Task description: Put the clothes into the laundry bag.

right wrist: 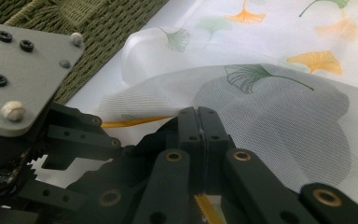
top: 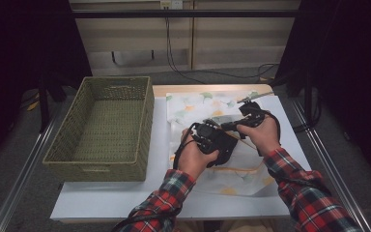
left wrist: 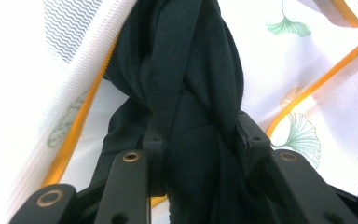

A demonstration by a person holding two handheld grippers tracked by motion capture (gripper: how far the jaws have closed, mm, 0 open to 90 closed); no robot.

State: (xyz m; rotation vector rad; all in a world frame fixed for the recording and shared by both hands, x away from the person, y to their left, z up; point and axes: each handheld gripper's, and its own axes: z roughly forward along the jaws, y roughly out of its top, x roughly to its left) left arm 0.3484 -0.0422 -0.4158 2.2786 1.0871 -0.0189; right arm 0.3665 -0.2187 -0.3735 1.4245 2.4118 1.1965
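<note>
my left gripper (left wrist: 196, 140) pinches a dark cloth (left wrist: 186, 79) over the ginkgo-print mesh bag (top: 212, 108) on the table (top: 101, 198); my right gripper (right wrist: 199, 126) is pressed together on the bag's orange-trimmed edge (right wrist: 130, 122).

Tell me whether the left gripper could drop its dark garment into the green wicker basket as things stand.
Probably yes. The left gripper, clamped on the dark bunched cloth garment, is beside the open-topped green woven wicker basket, with nothing between them. But the garment seems partly inside the white ginkgo-print mesh bag.
</note>
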